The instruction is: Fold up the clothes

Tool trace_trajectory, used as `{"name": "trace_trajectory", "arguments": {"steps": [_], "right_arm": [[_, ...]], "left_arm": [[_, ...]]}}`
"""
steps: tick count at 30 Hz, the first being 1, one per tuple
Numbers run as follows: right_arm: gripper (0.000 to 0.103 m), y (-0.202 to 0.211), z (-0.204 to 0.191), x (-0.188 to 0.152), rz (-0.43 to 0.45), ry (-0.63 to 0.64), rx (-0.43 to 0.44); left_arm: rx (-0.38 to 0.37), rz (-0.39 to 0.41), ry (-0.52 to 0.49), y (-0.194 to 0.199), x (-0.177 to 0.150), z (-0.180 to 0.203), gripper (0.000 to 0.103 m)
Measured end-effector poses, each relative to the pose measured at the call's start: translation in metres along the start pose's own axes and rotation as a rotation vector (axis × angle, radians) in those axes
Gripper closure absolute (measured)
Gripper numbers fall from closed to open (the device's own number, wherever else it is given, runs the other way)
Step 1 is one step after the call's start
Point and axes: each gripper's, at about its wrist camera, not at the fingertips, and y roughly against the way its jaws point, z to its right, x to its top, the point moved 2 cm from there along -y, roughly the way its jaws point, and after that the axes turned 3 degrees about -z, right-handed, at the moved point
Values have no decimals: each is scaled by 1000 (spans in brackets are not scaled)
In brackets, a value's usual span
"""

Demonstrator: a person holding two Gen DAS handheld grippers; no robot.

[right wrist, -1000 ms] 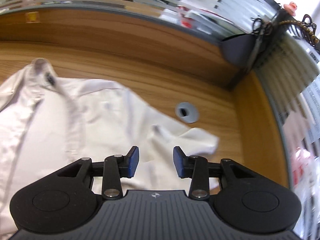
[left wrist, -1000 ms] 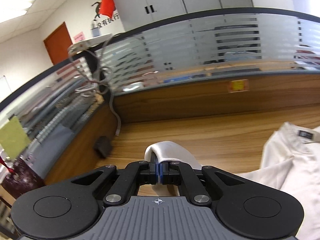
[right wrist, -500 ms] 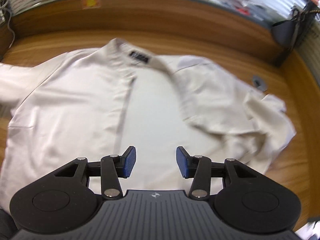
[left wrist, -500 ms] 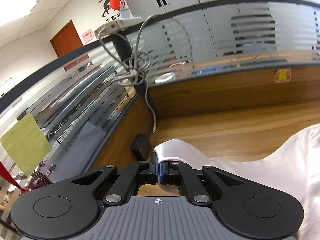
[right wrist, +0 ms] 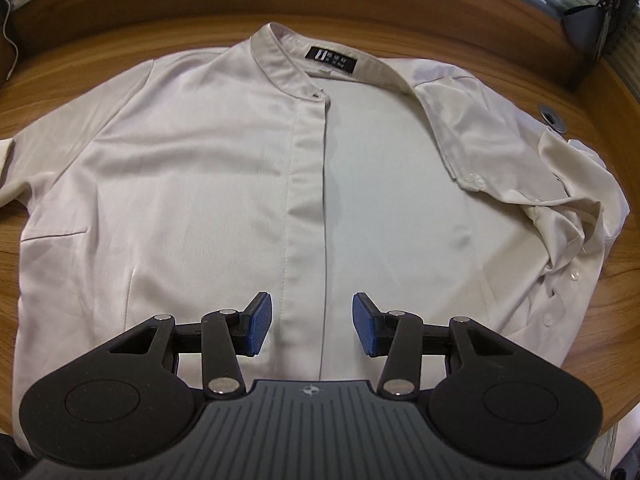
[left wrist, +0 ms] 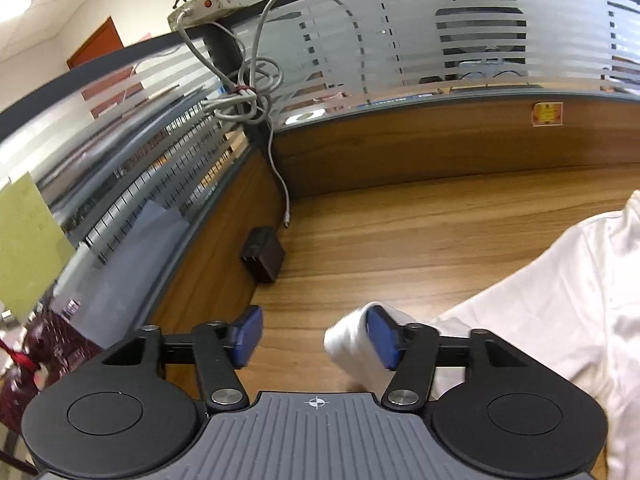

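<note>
On the wooden desk [right wrist: 600, 300], under both grippers, lies the shirt [right wrist: 180, 168].

Left gripper [left wrist: 314, 338]: jaws apart, having just been opening. Sleeve cuff [left wrist: 346, 336] lies between them, against the inner face of the right-hand pad; left-hand pad stands clear of the cloth. No clamping visible. Sleeve runs from the cuff off to the right into the shirt body. Beyond the fingers: bare desk, then a black adapter [left wrist: 264, 254] at the corner of the desk, a white cable [left wrist: 280, 184] hanging down from a bundle on the partition post, and a power strip [left wrist: 212, 2] on top of the partition.

Right gripper [right wrist: 312, 330]: jaws apart, widened a little just now, nothing between the pads. It hangs over the lower front of the shirt, straddling the placket [right wrist: 304, 200]. Shirt lies front up, collar [right wrist: 280, 60] away from the camera, black label [right wrist: 330, 58] showing inside the neck. Left half flat; right half rumpled, front panel turned back, sleeve bunched. Grommet [right wrist: 552, 118] in the desk just beyond the bunched sleeve.
</note>
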Motion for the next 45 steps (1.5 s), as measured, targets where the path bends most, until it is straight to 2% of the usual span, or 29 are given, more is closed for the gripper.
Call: {"name": "trace_trajectory", "arguments": {"steps": [1, 6, 12, 17, 23, 27, 34, 38, 40, 42, 45], "right_arm": [[49, -3, 0, 1, 0, -2, -4], [48, -12, 2, 5, 2, -18, -11], [48, -6, 10, 24, 41, -1, -3], [48, 2, 37, 47, 96, 61, -17], [48, -3, 92, 58, 128, 235, -75], [48, -18, 128, 55, 117, 374, -92], [49, -45, 154, 44, 71, 642, -83], [64, -56, 152, 47, 47, 716, -59], [78, -62, 150, 49, 29, 734, -39], [102, -65, 149, 53, 19, 729, -23], [103, -63, 148, 61, 27, 692, 14]], "left_arm": [[-15, -3, 13, 1, -1, -2, 29], [-76, -6, 61, 8, -6, -9, 22], [-94, -5, 46, 15, -7, -5, 22], [-93, -12, 52, 23, -5, 14, 22], [-68, -12, 66, 40, 0, 60, 22], [-80, -16, 86, 52, 2, 100, 22], [-124, -42, 100, 75, 2, 166, 22], [-145, -43, 75, 85, 1, 189, 22], [-151, -51, 66, 87, 0, 197, 22], [-155, -61, 63, 87, -2, 201, 22], [-150, -73, 70, 85, -1, 200, 22]]}}
